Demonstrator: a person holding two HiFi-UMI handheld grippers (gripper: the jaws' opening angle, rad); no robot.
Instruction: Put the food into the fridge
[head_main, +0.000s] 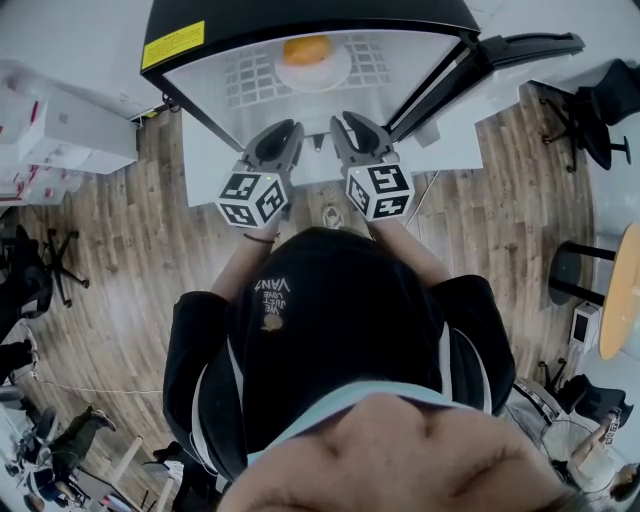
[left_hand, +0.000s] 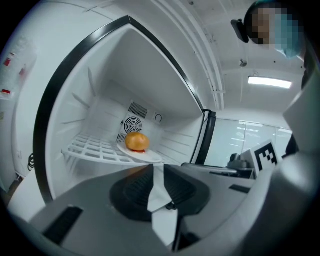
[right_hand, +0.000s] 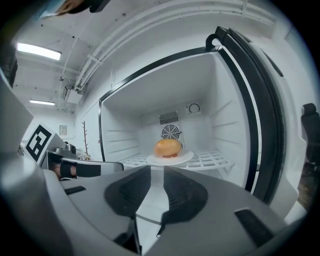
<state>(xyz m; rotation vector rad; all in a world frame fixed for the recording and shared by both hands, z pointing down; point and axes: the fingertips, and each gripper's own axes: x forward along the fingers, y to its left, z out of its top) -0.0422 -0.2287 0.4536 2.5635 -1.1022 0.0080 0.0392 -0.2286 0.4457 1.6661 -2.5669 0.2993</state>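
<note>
Fridge (right_hand: 125, 125) doorway unobstructed; plate (right_hand: 187, 157) inside

place: office | cues: swivel chair (head_main: 592, 112), glass partition (left_hand: 250, 139), ceiling strip light (left_hand: 270, 82)

A round orange-brown food (head_main: 306, 49) sits on a white plate (head_main: 338, 72) on the wire shelf (head_main: 248, 80) inside the open white fridge (head_main: 300, 15), top centre of the head view.

Left gripper (head_main: 288, 132), right gripper (head_main: 348, 122) (jaws slightly apart)
</note>
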